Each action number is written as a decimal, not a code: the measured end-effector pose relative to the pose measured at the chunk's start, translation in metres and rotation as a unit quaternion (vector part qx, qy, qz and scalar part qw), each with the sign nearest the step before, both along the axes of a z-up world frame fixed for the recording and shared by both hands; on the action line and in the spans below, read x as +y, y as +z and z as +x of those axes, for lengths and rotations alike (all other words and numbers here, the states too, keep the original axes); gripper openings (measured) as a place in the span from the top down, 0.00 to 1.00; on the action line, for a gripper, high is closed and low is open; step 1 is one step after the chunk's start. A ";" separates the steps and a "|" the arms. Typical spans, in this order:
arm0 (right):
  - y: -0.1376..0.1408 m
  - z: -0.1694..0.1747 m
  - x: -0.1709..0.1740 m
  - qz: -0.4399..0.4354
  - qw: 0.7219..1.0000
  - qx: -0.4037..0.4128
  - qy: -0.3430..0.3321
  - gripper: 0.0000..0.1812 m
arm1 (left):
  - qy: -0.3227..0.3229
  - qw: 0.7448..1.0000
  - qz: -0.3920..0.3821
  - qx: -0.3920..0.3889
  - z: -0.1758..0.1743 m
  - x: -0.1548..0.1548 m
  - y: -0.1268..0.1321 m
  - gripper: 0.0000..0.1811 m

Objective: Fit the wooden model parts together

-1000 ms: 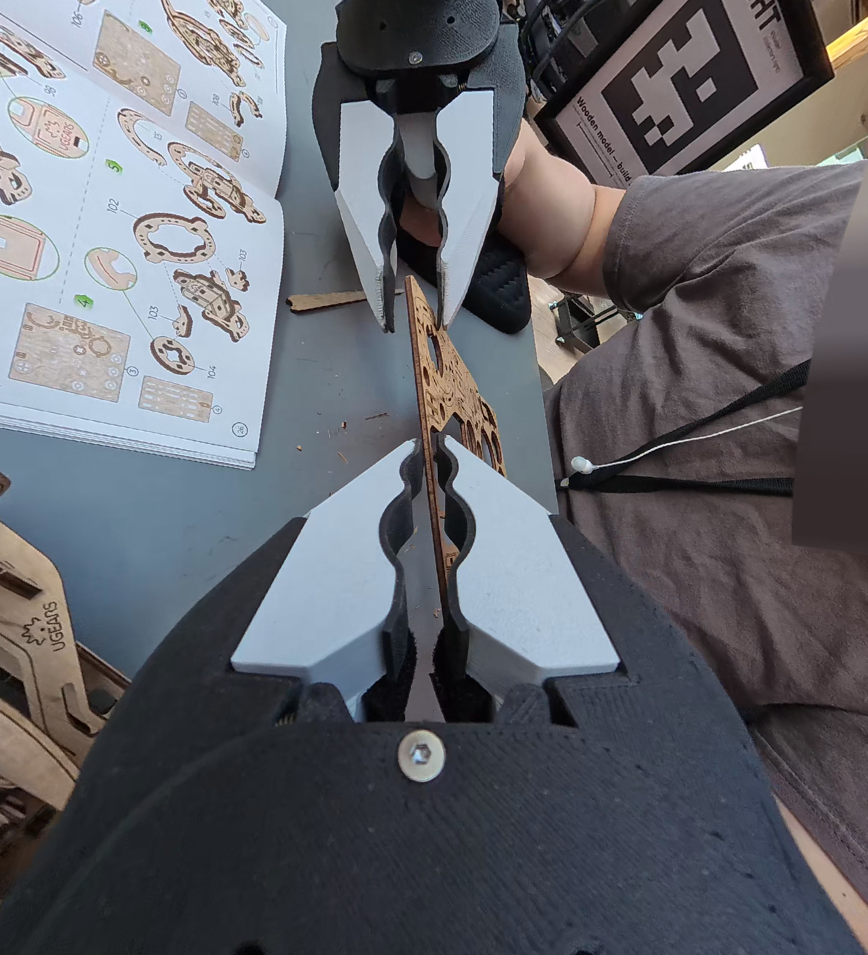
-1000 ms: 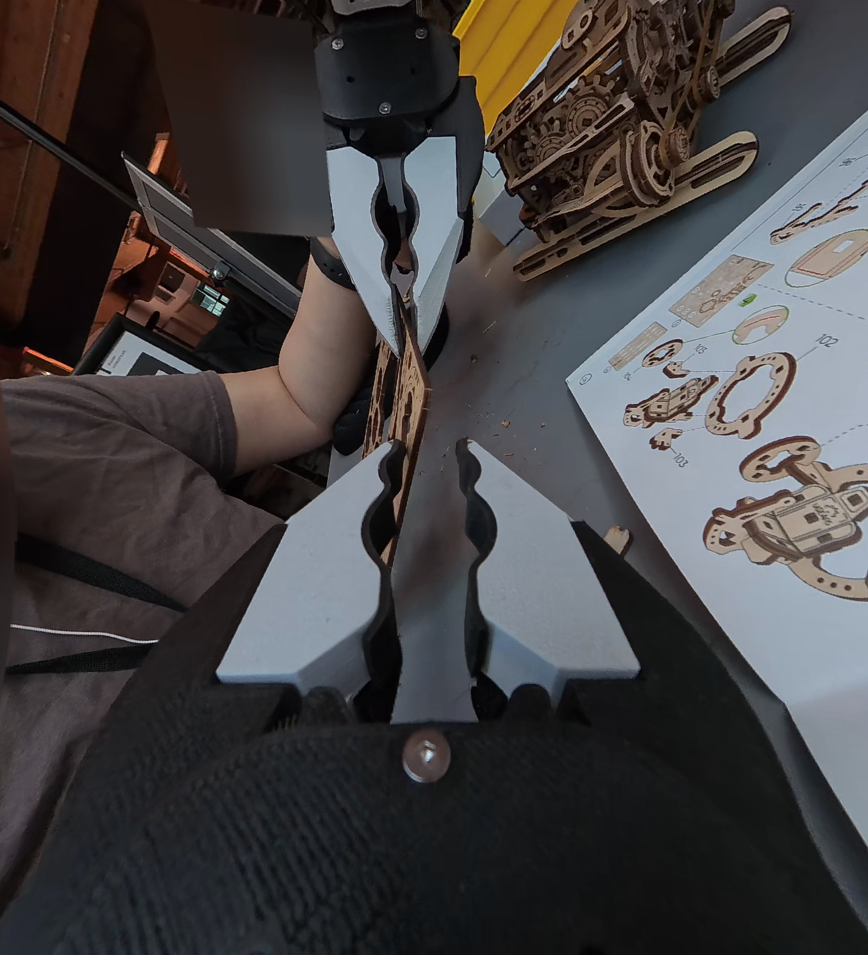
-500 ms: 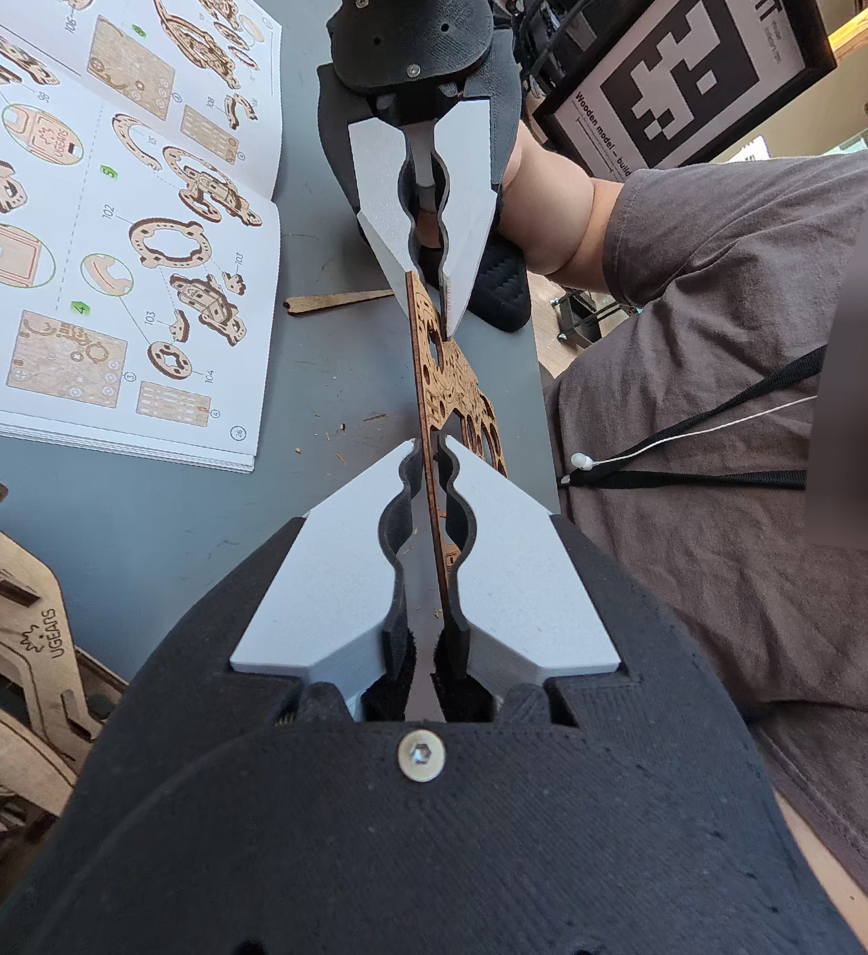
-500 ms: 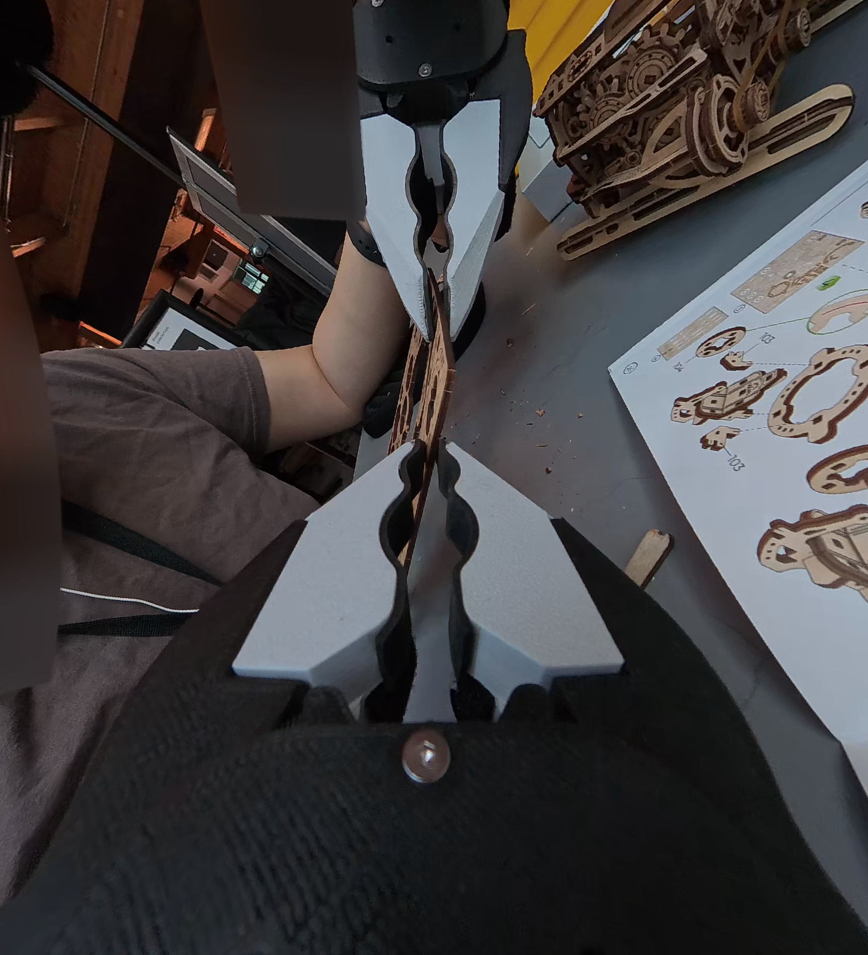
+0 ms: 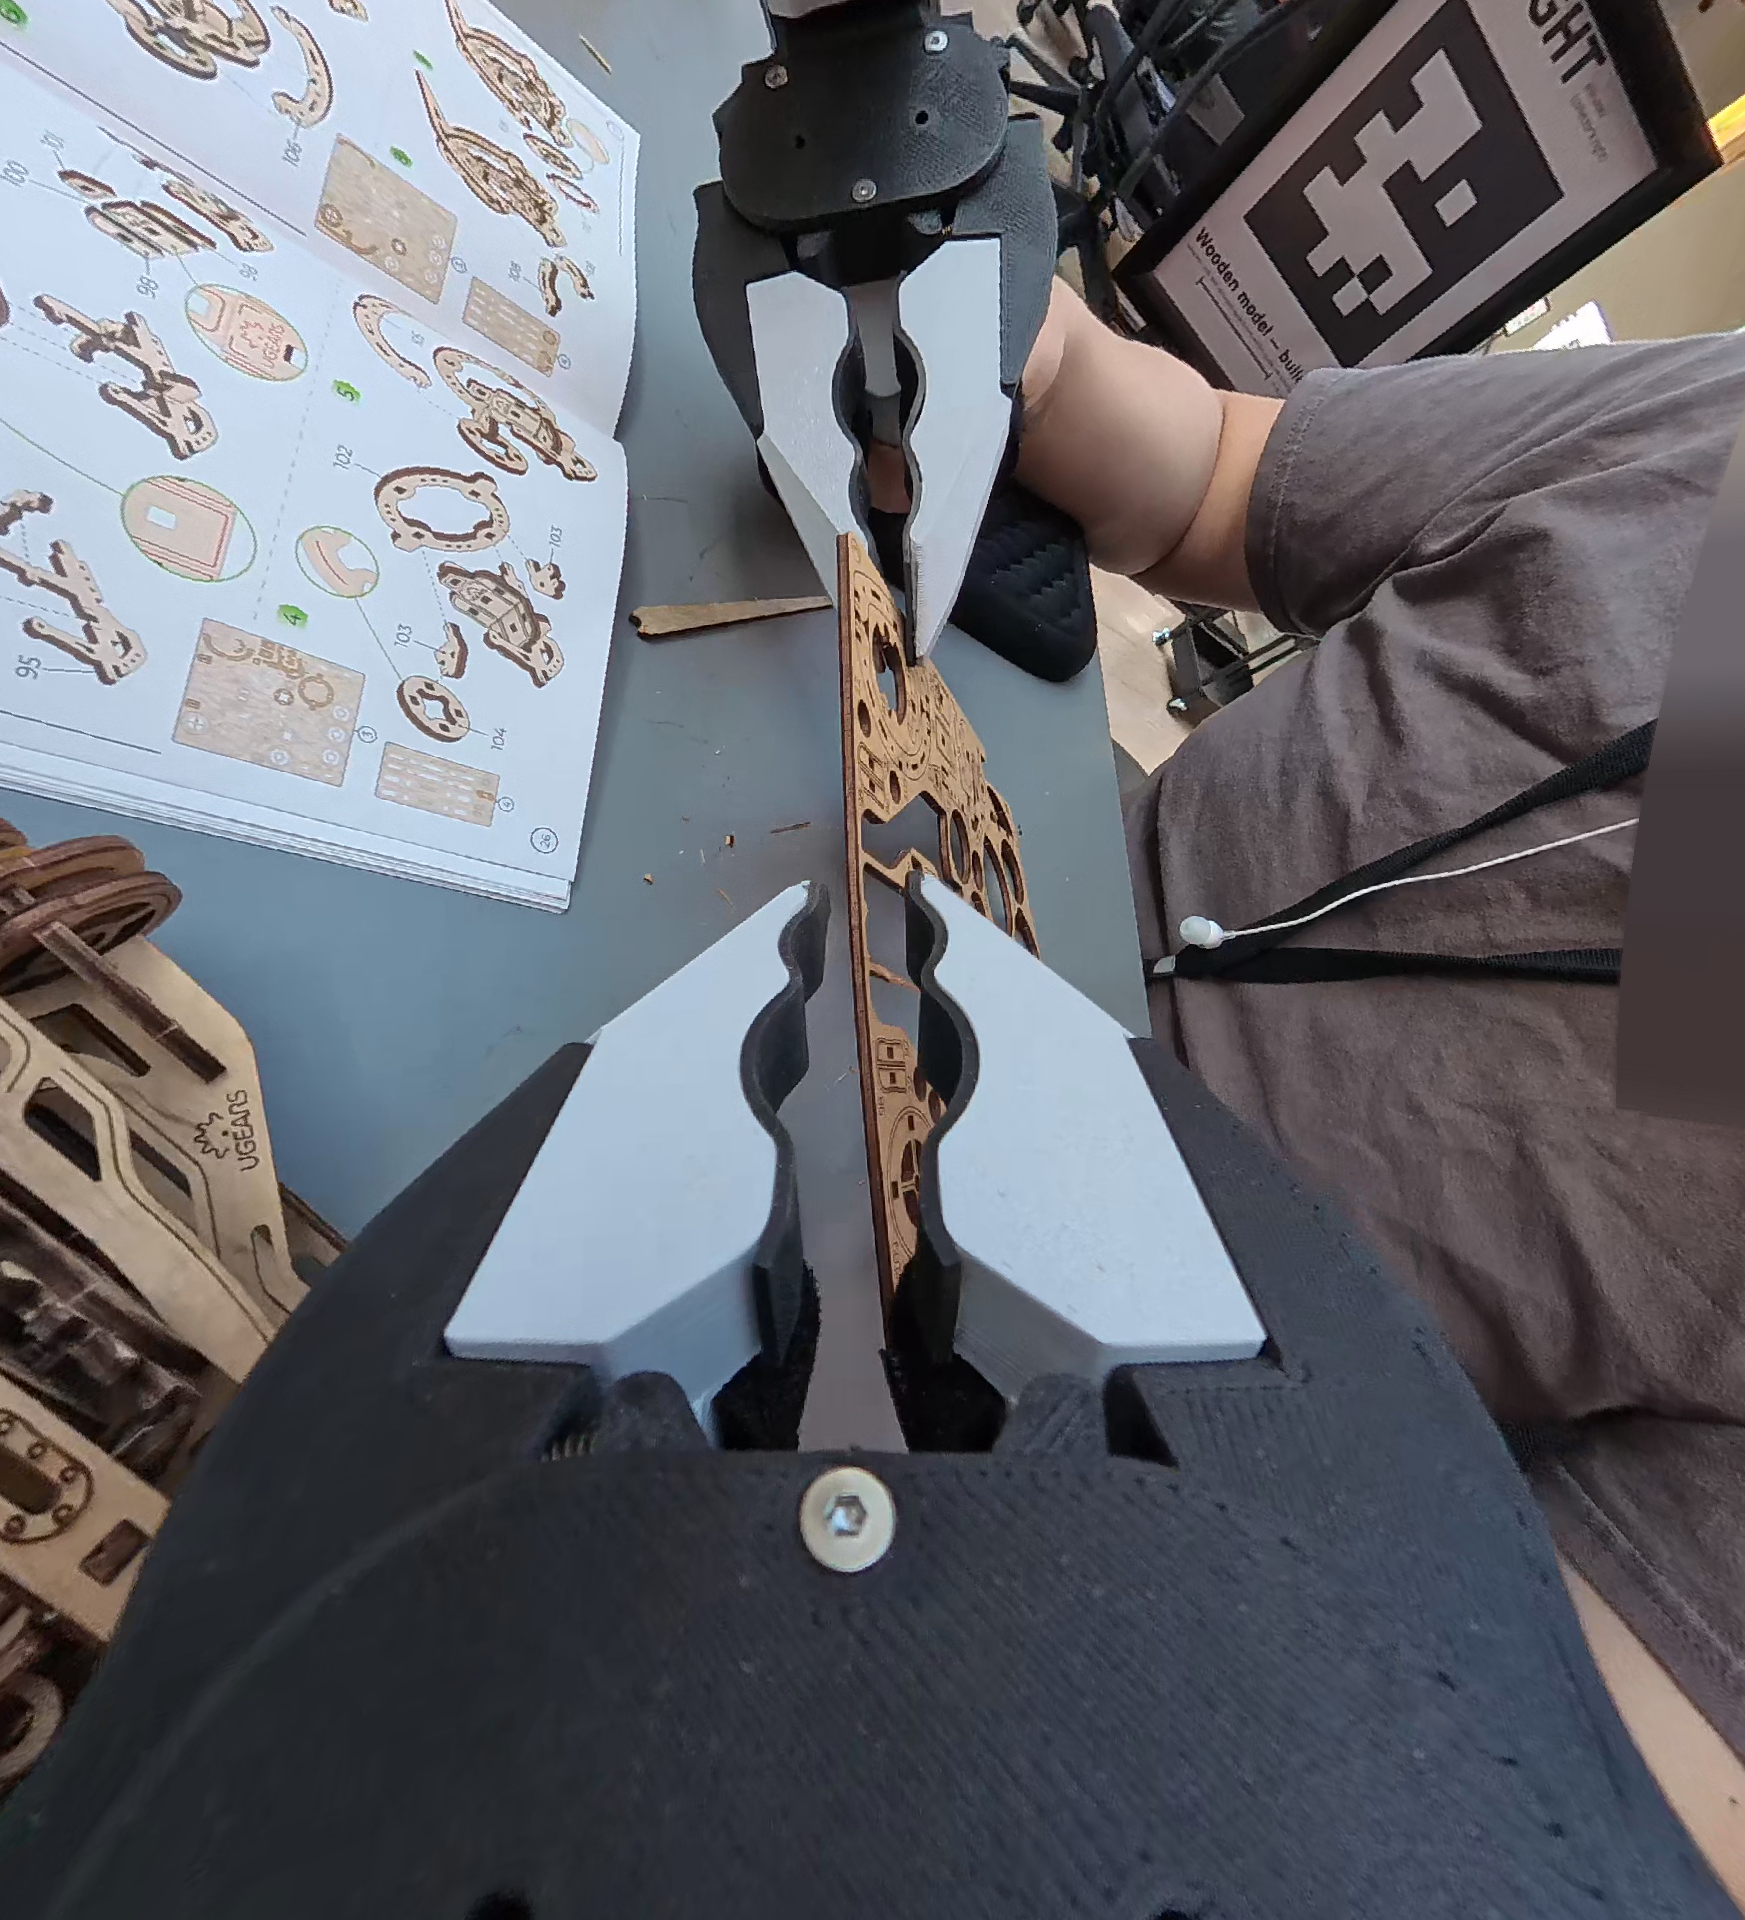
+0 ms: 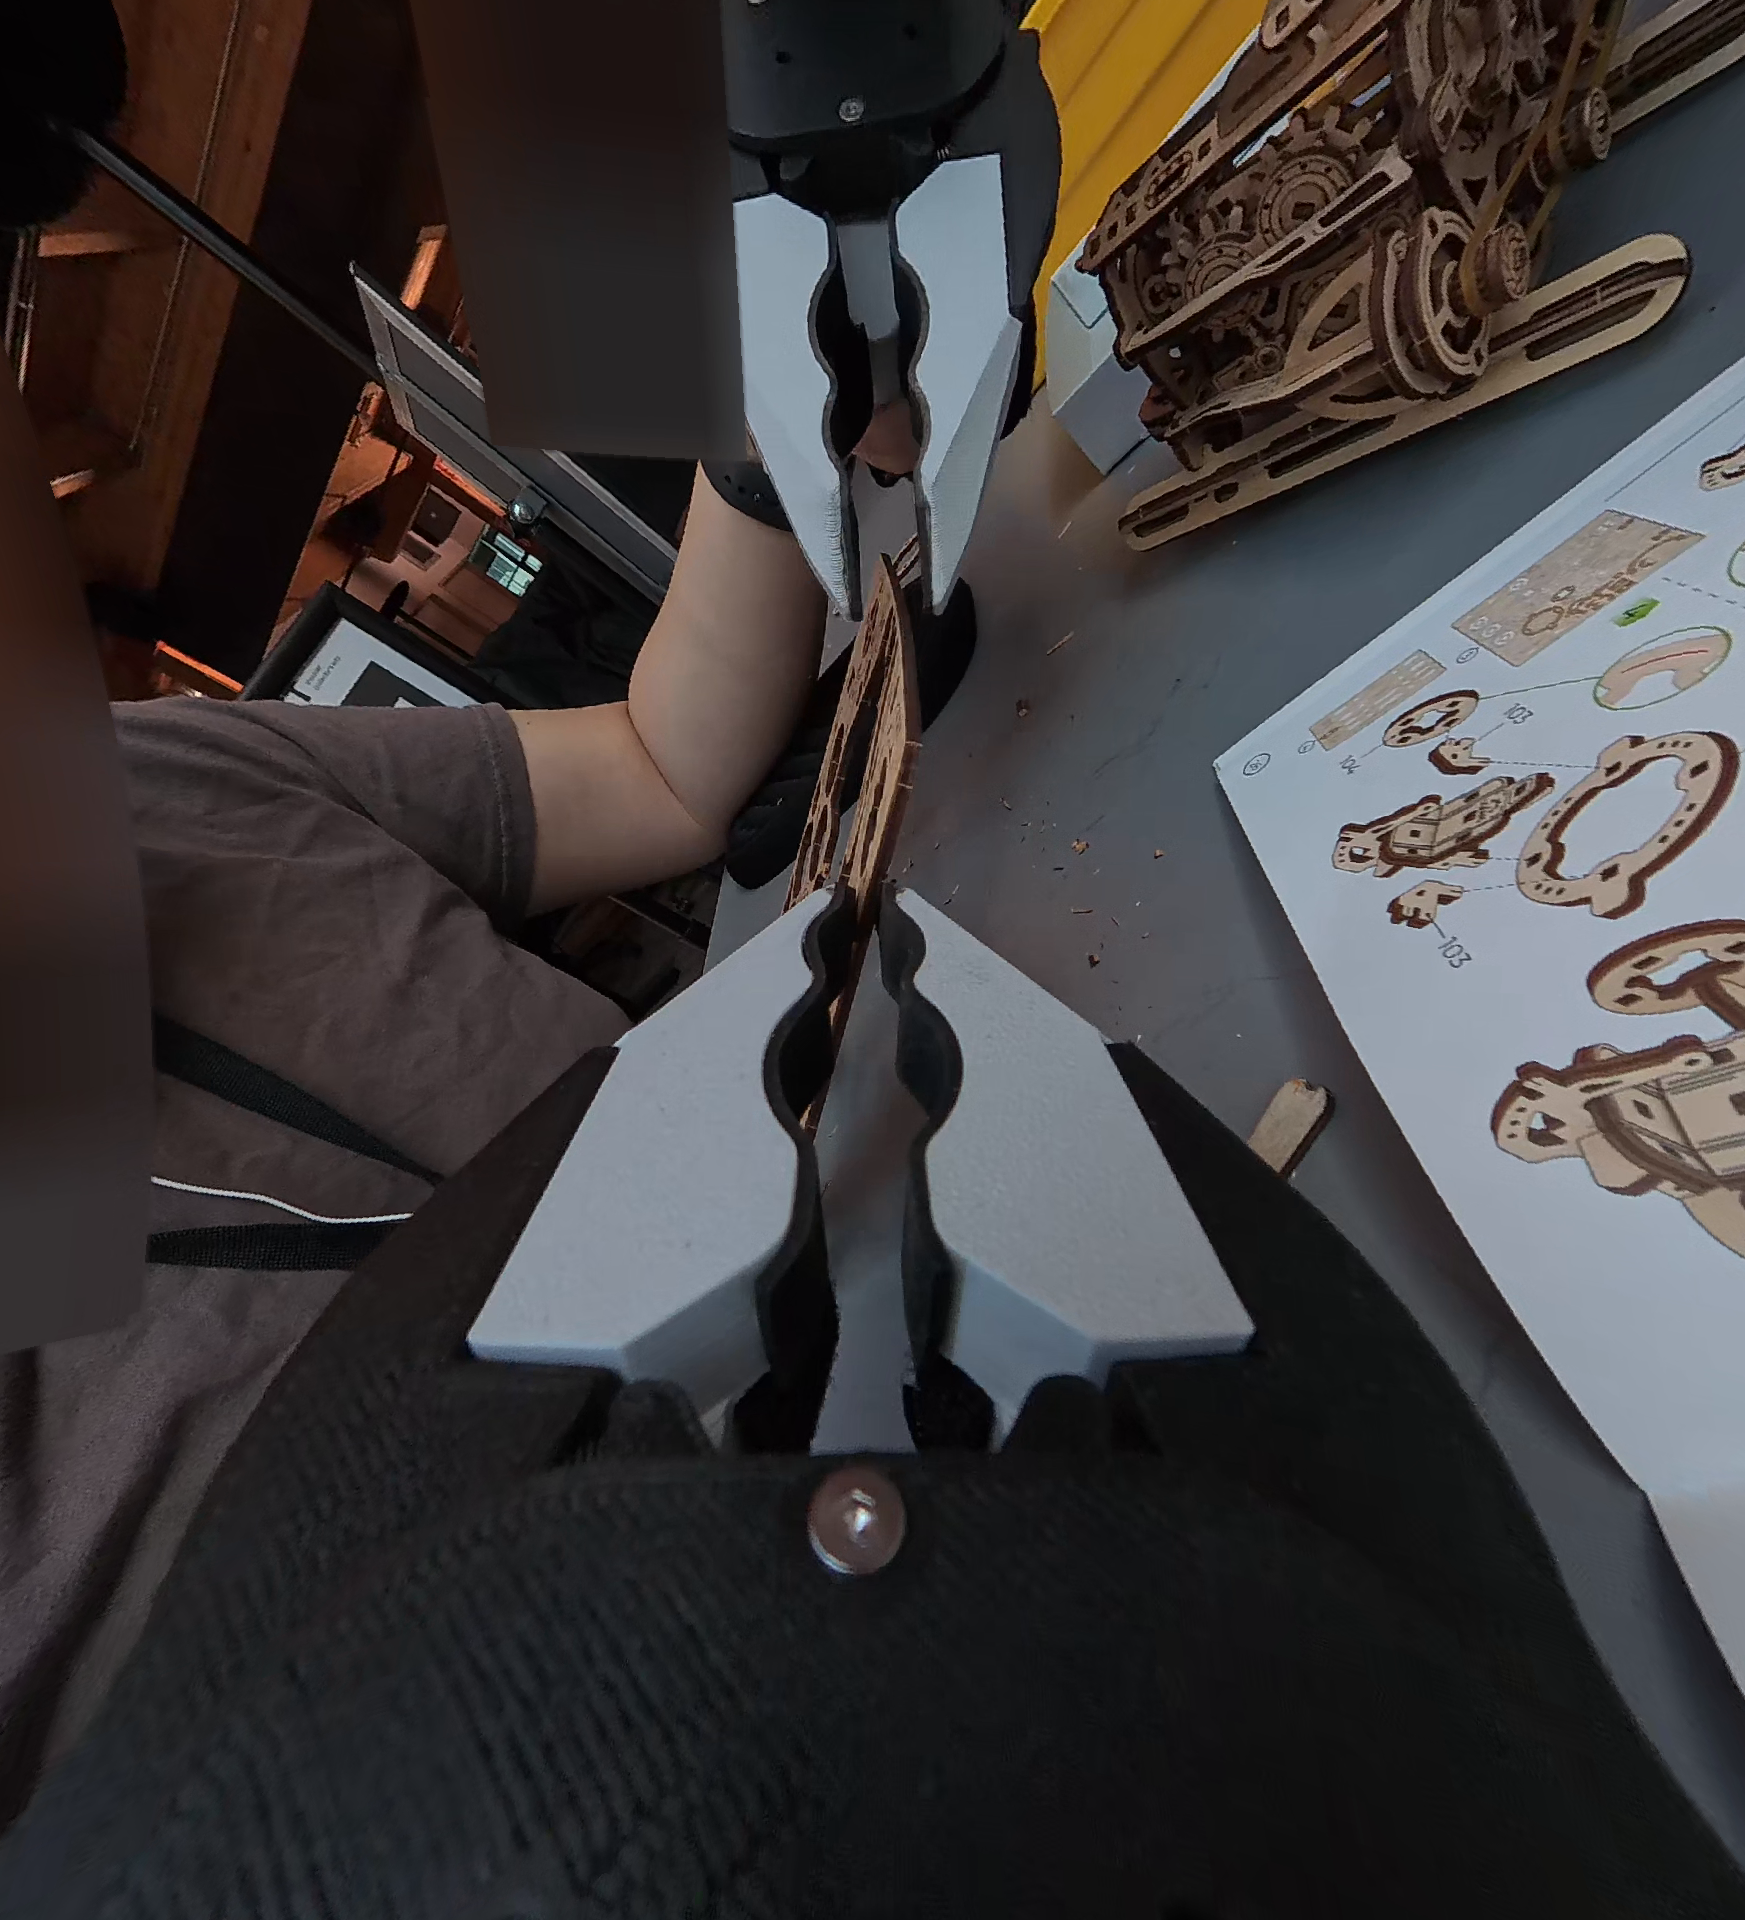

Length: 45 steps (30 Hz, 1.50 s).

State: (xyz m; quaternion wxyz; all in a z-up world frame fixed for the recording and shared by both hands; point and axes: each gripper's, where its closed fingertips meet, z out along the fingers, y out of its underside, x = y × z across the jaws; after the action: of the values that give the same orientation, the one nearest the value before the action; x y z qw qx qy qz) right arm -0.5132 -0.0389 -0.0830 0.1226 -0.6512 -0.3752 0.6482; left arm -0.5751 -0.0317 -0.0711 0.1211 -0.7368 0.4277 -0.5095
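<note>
- In the left wrist view, the left gripper point(image 5: 860, 904) is standing with its fingers point(image 5: 660, 1132) spread apart; the wooden sheet point(image 5: 904, 769) is passing edge-on through the gap, and I cannot tell if it is touching the one finger it lies nearer to.
- Farther in this view, the right gripper point(image 5: 899, 613) is pinching the far end of the sheet above the grey surface point(image 5: 411, 997).
- The right wrist view is showing the right gripper point(image 6: 863, 899) with its fingers point(image 6: 1034, 1174) clamping the sheet point(image 6: 863, 769) at the tips, a contact less clear from the other side.
- Only this view is showing the whole assembled wooden model point(image 6: 1367, 239) and a yellow bin point(image 6: 1096, 135) behind it.
- Only the left view is showing the loose wooden strip point(image 5: 722, 615) beside the open instruction booklet point(image 5: 255, 468).
</note>
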 end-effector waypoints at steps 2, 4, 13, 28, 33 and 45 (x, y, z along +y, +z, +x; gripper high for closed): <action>0.000 0.000 0.001 0.000 1.000 0.001 -0.001 0.99 | 0.004 1.000 0.003 -0.005 -0.002 0.001 0.004 0.93; 0.000 0.000 0.001 0.000 1.000 0.002 -0.001 0.99 | 0.011 1.000 0.002 -0.013 -0.004 0.003 0.008 0.93; 0.002 0.001 0.004 0.001 1.000 0.009 -0.007 0.99 | 0.016 1.000 0.008 -0.013 -0.002 0.004 0.009 0.88; 0.002 0.000 0.002 0.015 1.000 0.007 -0.004 0.99 | 0.004 1.000 -0.010 0.002 0.024 -0.005 -0.004 0.84; 0.002 0.000 0.002 0.017 1.000 0.007 -0.004 0.99 | -0.003 1.000 -0.018 0.013 0.028 -0.007 -0.013 0.86; 0.002 0.000 0.003 0.014 1.000 0.008 -0.006 0.98 | -0.014 0.998 -0.061 -0.011 0.029 -0.012 -0.011 0.98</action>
State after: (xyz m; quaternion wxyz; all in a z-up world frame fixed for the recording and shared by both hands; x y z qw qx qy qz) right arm -0.5133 -0.0357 -0.0813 0.1385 -0.6468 -0.3790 0.6472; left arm -0.5458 -0.0433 -0.0822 0.0733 -0.7312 0.4048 -0.5441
